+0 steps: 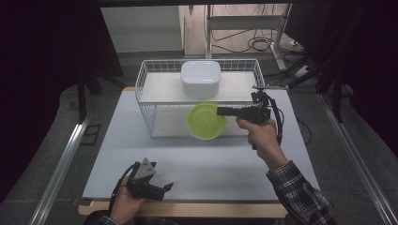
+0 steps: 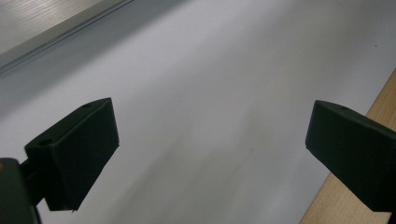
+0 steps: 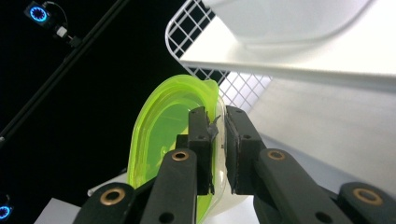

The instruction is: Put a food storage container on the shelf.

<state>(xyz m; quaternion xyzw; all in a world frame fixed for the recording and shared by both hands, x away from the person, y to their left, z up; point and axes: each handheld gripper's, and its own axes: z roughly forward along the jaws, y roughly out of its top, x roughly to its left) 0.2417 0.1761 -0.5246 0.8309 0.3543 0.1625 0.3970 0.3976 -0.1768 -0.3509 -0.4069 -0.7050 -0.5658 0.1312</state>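
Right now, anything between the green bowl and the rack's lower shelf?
Nothing visible. The right gripper holds the green bowl by its rim at the open front of the rack. The white bowl sits on the upper shelf, above that path.

Overhead light falls evenly on the pale desk [image 1: 197, 164] while the surroundings stay nearly black, and the surface ahead of the left hand-held gripper [image 2: 210, 154] appears soft, smeared and faintly shadowed.
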